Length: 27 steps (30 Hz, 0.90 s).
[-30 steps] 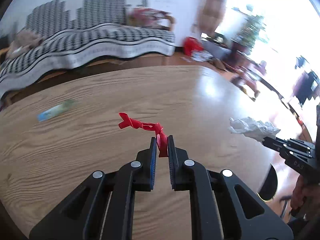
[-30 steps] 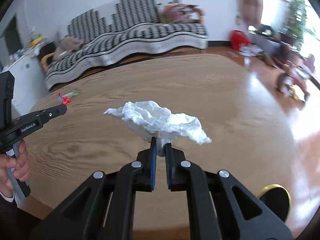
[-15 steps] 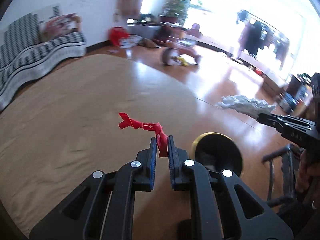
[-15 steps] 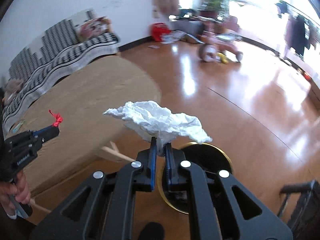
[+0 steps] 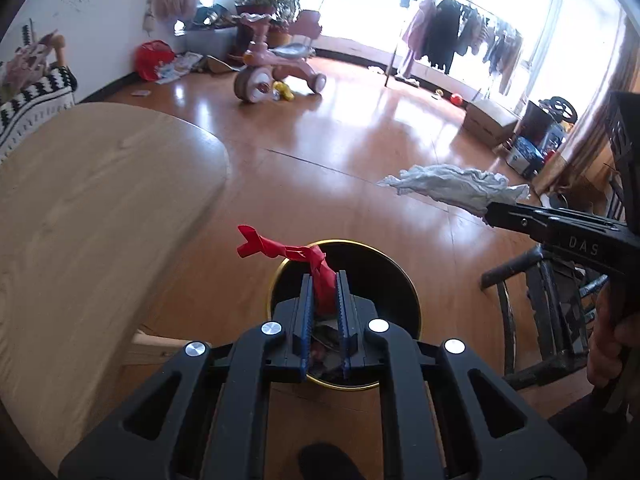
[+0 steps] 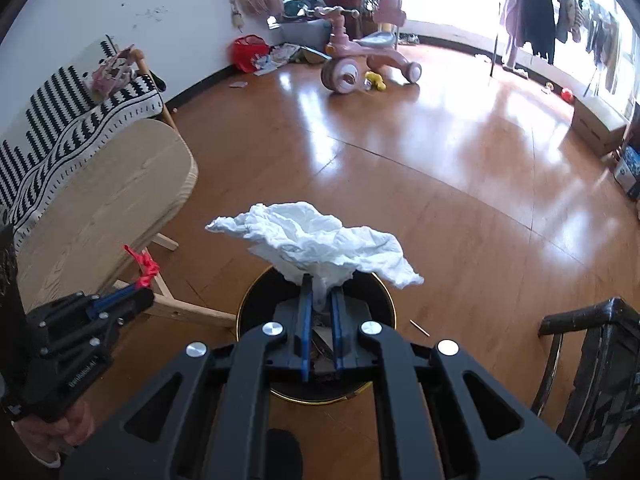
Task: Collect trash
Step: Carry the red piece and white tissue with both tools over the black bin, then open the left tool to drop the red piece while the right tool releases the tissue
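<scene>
My left gripper (image 5: 325, 280) is shut on a twisted red wrapper (image 5: 296, 254), which hangs over a black bin with a gold rim (image 5: 394, 276) standing on the floor. My right gripper (image 6: 319, 286) is shut on a crumpled white tissue (image 6: 316, 238) above the same bin (image 6: 378, 292). The right gripper (image 5: 496, 214) and its tissue (image 5: 452, 186) show at the right of the left wrist view, beyond the bin's rim. The left gripper (image 6: 140, 286) with the red wrapper (image 6: 144, 264) shows at the lower left of the right wrist view. Some dark rubbish lies inside the bin.
The oval wooden table (image 5: 80, 208) is to the left, its leg (image 6: 188, 310) close to the bin. A dark wooden chair (image 6: 592, 376) stands right of the bin. Further off on the shiny wood floor are a pink tricycle (image 5: 276, 72), a clothes rack (image 5: 460, 40) and a striped sofa (image 6: 60, 120).
Both grippers swung away from over the table to the right and lowered over the bin on the floor. Each kept its hold on its piece of trash.
</scene>
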Motion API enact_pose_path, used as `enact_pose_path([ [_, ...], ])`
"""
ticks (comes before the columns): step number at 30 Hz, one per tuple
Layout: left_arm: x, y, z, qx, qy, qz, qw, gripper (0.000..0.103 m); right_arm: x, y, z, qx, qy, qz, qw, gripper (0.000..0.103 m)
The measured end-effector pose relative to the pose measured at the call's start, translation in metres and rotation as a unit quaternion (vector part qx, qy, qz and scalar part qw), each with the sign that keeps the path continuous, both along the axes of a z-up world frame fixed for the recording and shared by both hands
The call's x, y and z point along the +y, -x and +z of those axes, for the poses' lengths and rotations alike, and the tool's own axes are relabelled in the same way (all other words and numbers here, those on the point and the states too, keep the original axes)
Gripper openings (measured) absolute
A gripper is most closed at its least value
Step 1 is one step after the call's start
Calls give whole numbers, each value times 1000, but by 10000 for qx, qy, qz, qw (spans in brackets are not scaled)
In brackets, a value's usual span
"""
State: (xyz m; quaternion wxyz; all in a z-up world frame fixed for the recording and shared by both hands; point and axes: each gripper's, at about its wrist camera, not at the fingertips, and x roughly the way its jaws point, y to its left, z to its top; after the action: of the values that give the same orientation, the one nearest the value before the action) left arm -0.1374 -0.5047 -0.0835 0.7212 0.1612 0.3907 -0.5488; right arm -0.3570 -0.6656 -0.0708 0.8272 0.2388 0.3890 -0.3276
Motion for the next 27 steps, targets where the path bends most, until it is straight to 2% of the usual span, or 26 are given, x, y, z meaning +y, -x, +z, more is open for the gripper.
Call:
enact_pose_path([
  [8,-25,-2,-21,435,-49,-163,9989,10,-7,1,-7,67,-81,-56,9999,9],
  [17,-47,12,-42,513,-215,-382,9977,13,-10,-2,-12,140,-159,-143,9997,9],
  [19,-50,11,-44,525,-282,-382,9975,31,-9,-5,-12,146,-172,-145,9996,9],
  [20,-51,11,-44,517,-293,-366,9976,53,-9,-5,-12,146,-176,-144,9996,9],
  [21,-50,12,-44,482,-240,-339,9980,65,-9,-6,-12,144,-185,-142,9996,9],
  [23,-50,13,-42,351,-203,-304,9987,67,-9,-8,-13,145,-208,-131,9996,9],
  [27,-48,10,-40,385,-199,-255,9987,68,-9,-10,-17,170,-265,-83,9995,9],
])
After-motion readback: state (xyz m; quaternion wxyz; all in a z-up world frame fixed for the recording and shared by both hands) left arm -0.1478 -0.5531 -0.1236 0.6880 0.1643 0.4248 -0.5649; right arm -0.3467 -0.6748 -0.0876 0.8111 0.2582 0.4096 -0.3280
